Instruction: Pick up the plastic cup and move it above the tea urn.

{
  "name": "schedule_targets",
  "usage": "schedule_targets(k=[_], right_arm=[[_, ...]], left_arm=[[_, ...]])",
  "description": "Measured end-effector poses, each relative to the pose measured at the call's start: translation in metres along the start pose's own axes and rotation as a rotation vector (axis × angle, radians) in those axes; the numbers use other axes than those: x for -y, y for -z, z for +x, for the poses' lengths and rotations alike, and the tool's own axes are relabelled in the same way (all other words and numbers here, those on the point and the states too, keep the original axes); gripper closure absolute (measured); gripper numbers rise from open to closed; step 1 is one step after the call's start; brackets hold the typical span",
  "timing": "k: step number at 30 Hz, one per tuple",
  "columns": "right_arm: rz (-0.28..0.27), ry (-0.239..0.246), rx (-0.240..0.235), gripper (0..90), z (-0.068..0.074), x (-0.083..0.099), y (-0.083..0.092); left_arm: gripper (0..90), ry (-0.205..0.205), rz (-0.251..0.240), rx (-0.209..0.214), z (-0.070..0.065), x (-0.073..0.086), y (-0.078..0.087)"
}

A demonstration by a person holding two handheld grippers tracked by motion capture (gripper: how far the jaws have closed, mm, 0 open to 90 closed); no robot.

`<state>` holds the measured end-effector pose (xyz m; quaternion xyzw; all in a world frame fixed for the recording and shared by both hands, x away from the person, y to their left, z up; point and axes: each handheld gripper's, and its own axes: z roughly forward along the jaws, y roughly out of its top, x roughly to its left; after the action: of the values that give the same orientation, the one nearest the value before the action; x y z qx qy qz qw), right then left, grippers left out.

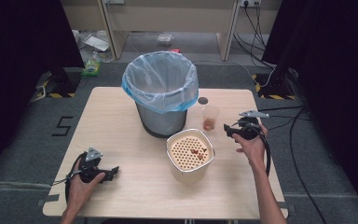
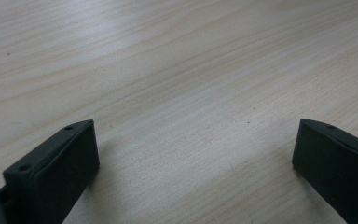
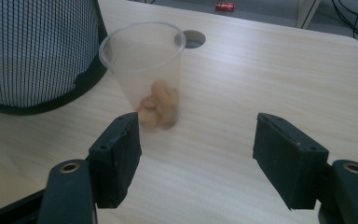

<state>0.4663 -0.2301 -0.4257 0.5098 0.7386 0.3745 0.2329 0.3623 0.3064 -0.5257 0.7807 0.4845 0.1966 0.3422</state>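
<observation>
A clear plastic cup with several pale nuts at its bottom stands upright on the wooden table, right of a mesh waste bin lined with a blue-white bag. My right gripper hovers just right of the cup, pointing towards it, jaws open with nothing between them. A white square container with a perforated insert holds a few brown bits. My left gripper rests at the table's front left, jaws wide open over bare wood.
A round cable hole sits in the table behind the cup. Cables trail over the floor at the right. The table's right edge lies close to my right hand.
</observation>
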Motion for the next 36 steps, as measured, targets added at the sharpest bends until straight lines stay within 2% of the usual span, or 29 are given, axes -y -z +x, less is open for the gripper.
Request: schedule_targets(k=[1, 8, 17, 19, 20, 28, 36], right_arm=[[-0.006, -0.009, 0.0, 36.0, -0.001, -0.007, -0.004], [-0.012, -0.027, -0.005, 39.1, 0.002, -0.028, -0.018], [0.004, -0.014, 0.003, 41.4, 0.009, -0.049, -0.036], [0.016, -0.007, 0.008, 43.2, 0.012, -0.054, -0.041], [0.041, -0.003, 0.015, 43.7, 0.014, -0.057, -0.047], [0.073, 0.011, 0.027, 48.6, 0.021, -0.062, -0.064], [0.143, -0.014, 0.041, 57.1, 0.013, -0.057, -0.084]], left_arm=[[0.0, 0.0, 0.0, 0.0, 0.0, 0.0, 0.0], [0.0, 0.0, 0.001, 0.0, 0.0, 0.0, 0.0], [0.0, 0.0, 0.0, 0.0, 0.0, 0.0, 0.0], [0.0, 0.0, 0.0, 0.0, 0.0, 0.0, 0.0], [0.0, 0.0, 0.0, 0.0, 0.0, 0.0, 0.0], [0.0, 0.0, 0.0, 0.0, 0.0, 0.0, 0.0], [0.0, 0.0, 0.0, 0.0, 0.0, 0.0, 0.0]])
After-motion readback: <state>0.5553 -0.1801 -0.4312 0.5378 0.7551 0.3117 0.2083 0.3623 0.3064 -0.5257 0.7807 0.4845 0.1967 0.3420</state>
